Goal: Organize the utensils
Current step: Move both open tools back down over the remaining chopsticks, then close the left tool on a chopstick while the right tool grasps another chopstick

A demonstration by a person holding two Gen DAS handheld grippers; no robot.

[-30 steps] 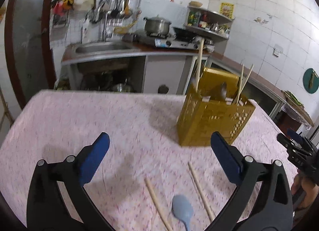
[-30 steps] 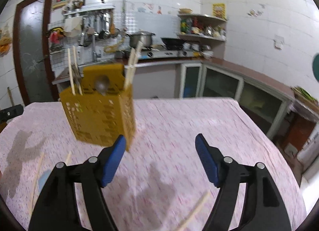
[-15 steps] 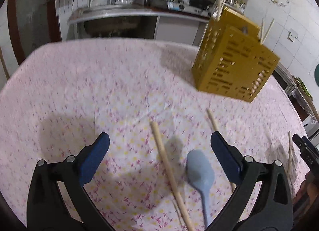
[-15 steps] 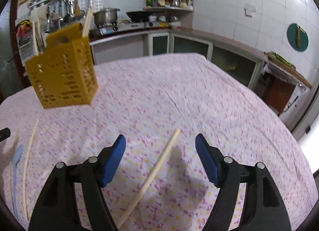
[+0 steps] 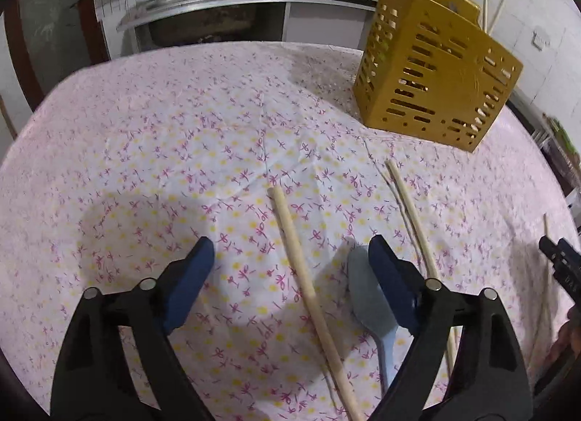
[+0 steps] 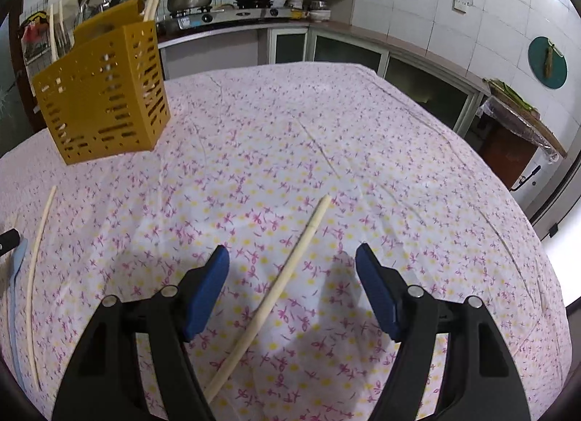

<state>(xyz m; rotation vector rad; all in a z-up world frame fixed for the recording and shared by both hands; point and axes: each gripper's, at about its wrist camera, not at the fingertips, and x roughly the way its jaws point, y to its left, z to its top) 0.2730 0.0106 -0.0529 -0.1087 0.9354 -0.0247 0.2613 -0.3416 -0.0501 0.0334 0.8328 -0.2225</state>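
A yellow slotted utensil holder [image 5: 434, 83] [image 6: 103, 98] stands on the flowered tablecloth with chopsticks sticking out of it. In the left wrist view a thick wooden chopstick [image 5: 308, 290] lies between the fingers of my left gripper [image 5: 290, 256], whose jaws are closing without touching it. A light blue spoon [image 5: 370, 308] lies partly behind the right finger, and a thinner chopstick [image 5: 414, 225] lies beyond it. My right gripper [image 6: 292, 263] hangs open over a pale chopstick [image 6: 279, 286] that lies diagonally between its fingers, untouched.
A kitchen counter with sink, stove and pots runs behind the table. The right wrist view shows the thin chopstick [image 6: 38, 250] and the blue spoon [image 6: 16, 265] at the far left edge. A small table [image 6: 523, 119] stands at the right beyond the tablecloth's edge.
Both grippers have sunk towards the cloth and tipped downward. The utensils now lie between the fingers and look larger. The left jaws have narrowed.
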